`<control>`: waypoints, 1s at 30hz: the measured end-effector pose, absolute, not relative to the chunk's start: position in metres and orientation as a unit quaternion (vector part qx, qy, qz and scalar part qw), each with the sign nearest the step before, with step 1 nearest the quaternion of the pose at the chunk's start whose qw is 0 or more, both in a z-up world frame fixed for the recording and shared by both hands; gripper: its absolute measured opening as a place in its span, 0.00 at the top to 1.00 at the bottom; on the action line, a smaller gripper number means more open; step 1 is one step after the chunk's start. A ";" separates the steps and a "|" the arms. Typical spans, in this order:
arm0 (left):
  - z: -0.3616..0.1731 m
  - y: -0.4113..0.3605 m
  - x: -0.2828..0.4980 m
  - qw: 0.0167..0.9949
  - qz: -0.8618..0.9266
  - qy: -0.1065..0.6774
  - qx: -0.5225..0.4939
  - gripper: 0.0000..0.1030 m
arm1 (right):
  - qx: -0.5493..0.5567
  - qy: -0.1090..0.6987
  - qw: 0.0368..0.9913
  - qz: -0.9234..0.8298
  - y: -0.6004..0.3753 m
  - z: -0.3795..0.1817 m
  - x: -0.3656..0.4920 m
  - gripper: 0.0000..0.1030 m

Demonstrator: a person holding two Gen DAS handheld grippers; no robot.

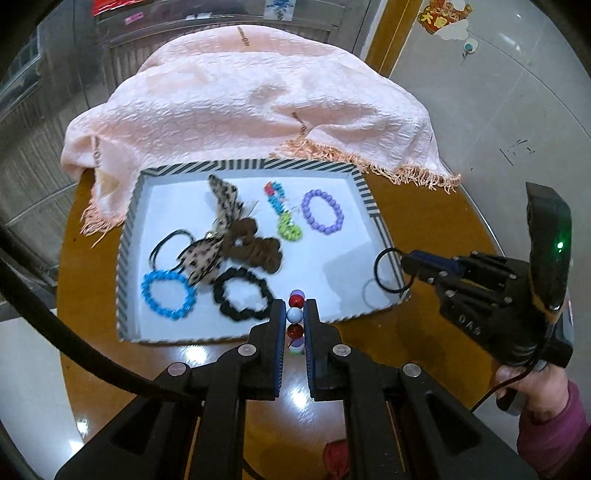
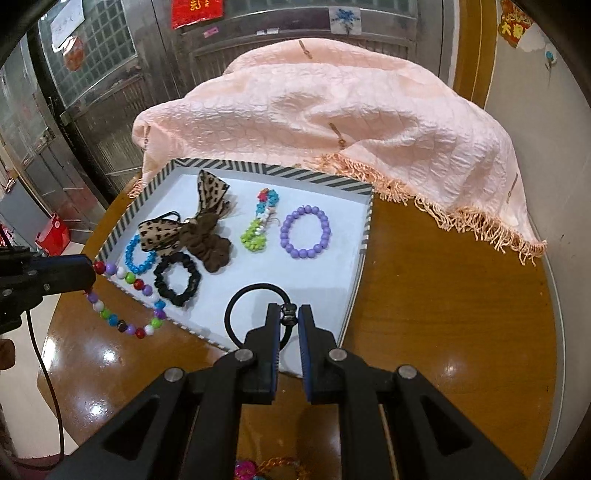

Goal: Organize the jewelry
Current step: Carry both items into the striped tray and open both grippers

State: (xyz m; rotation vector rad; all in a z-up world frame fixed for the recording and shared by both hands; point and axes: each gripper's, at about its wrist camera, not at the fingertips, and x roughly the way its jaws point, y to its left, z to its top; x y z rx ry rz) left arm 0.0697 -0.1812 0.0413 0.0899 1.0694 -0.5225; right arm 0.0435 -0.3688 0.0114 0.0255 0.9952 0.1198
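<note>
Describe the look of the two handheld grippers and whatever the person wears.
Both grippers, left and right, are black with blue pads and silver pivot bolts. The right one's handle shows a green light and a black cable. The person's sleeve is magenta.

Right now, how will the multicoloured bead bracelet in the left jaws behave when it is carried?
Probably floppy: the multicoloured bead bracelet sags in a loop below the left gripper. It may swing. The glossy round beads look slippery, and could slide between the jaws.

Likely home – round wooden table (image 2: 443, 295), door decorations (image 2: 197, 13)
</note>
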 end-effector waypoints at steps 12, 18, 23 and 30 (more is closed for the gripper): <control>0.022 -0.227 0.101 0.814 -0.248 0.523 0.043 0.91 | 0.024 0.506 0.860 0.062 -0.382 -0.014 0.077 0.91; -0.010 -0.236 0.120 0.799 -0.233 0.553 0.035 0.91 | 0.020 0.523 0.850 0.064 -0.385 -0.030 0.093 0.91; -0.029 -0.220 0.132 0.795 -0.204 0.570 0.029 0.91 | 0.008 0.532 0.844 0.067 -0.383 -0.039 0.103 0.91; -0.045 -0.208 0.141 0.788 -0.188 0.586 0.019 0.91 | -0.016 0.545 0.835 0.067 -0.375 -0.055 0.117 0.91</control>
